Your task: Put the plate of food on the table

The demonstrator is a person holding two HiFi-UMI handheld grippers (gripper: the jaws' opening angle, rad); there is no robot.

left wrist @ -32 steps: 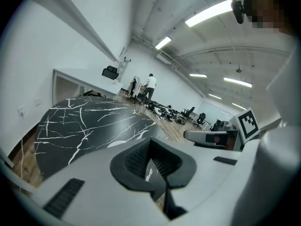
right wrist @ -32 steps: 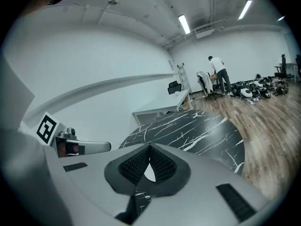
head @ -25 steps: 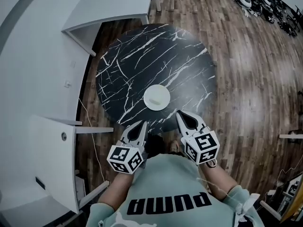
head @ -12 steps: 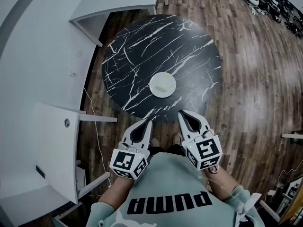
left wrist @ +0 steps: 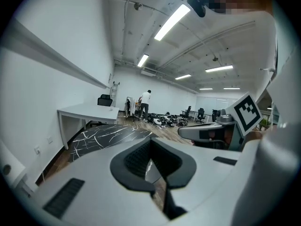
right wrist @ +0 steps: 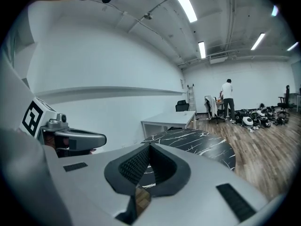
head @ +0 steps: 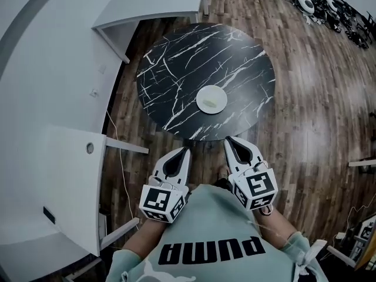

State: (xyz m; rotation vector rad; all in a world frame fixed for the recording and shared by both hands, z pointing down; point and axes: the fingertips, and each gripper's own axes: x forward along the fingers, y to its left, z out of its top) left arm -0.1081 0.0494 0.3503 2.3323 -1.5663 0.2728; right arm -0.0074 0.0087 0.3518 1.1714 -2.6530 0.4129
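A white plate (head: pixel 211 99) with a pale piece of food on it rests on the round black marble table (head: pixel 176 69), toward the table's near right side. Both grippers hang close to my chest, off the table and short of its near edge. The left gripper (head: pixel 183 150) is shut and holds nothing. The right gripper (head: pixel 229 140) is likewise shut and empty. In the left gripper view the shut left gripper (left wrist: pixel 149 140) points over the table (left wrist: pixel 103 135). In the right gripper view the right gripper (right wrist: pixel 149 147) hides most of the table (right wrist: pixel 202 142). Neither gripper view shows the plate.
A white desk (head: pixel 153 2) stands just beyond the table. A white counter (head: pixel 64 175) runs along the left. Dark wood floor (head: pixel 305 110) spreads to the right, with a heap of gear (head: pixel 329 4) at the far right. A person (right wrist: pixel 227 98) stands far off.
The table and plate have drifted up and away from the grippers in the head view, so the gap between them has widened. Both grippers have stayed shut and close to my body.
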